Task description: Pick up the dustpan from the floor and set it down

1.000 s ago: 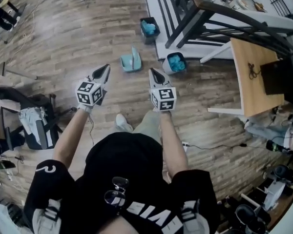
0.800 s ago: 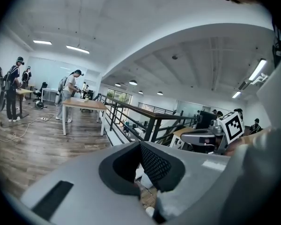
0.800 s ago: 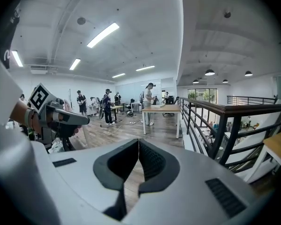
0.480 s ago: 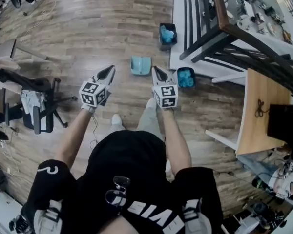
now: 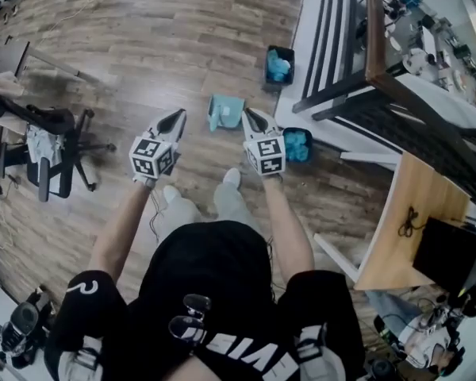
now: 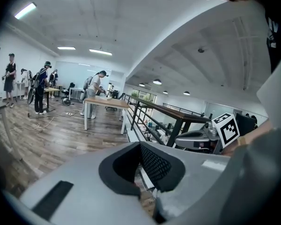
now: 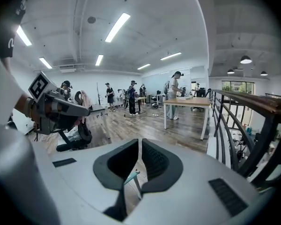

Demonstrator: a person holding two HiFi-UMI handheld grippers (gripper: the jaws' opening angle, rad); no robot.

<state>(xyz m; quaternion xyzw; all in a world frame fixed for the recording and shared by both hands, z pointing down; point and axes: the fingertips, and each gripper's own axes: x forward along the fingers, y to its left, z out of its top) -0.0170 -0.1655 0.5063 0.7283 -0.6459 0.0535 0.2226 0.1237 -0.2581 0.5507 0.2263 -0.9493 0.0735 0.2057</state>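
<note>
Tools first, head view: left tool (image 5: 174,121) and right tool (image 5: 249,117) are both held out front with their tips angled down at the floor (image 5: 143,46). I'd read that as lining up on the dustpan (image 5: 224,111). It lies on the floor at 12 o'clock from the person, between the two tips and closer to the right one. A bin (image 5: 279,63) of blue stuff sits at its 1 o'clock.

Left gripper view: jaws closed together, nothing in them.

Right gripper view: pads pressed together too, empty. Something teal peeks through the lower gap, probably the dustpan, hard to be sure. Closed makes sense, nothing's been reached yet.
</note>
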